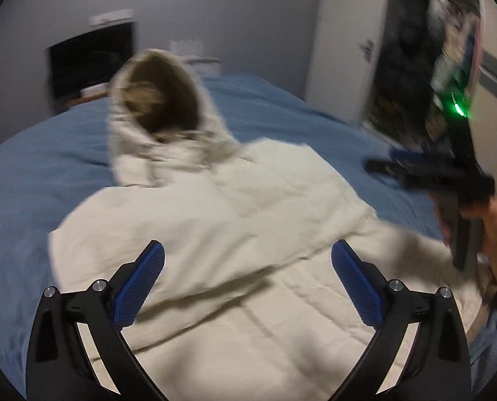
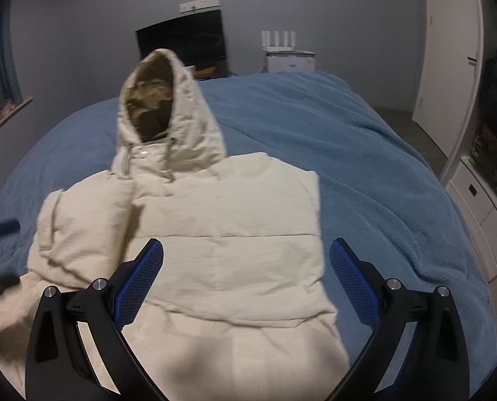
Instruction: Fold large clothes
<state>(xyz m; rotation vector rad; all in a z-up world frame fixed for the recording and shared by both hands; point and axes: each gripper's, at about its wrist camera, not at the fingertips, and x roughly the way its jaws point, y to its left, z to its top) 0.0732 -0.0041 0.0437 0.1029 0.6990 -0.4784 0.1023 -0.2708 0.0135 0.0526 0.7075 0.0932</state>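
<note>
Blue-padded left claw (image 1: 247, 277): jaws wide, nothing between them, above the jacket (image 1: 235, 234). Right claw (image 2: 246, 277): likewise spread and empty over the jacket's right edge. Cream jacket: flat on the bed (image 2: 365, 153), hood (image 2: 161, 113) away; bare blue cover around.

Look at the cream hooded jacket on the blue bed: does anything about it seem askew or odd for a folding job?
Yes. The hood stands upright and open, showing its tan lining, instead of lying flat. The jacket itself lies on the blue blanket with its sides already tucked in. Both tongs, left and right, are open and empty.
</note>
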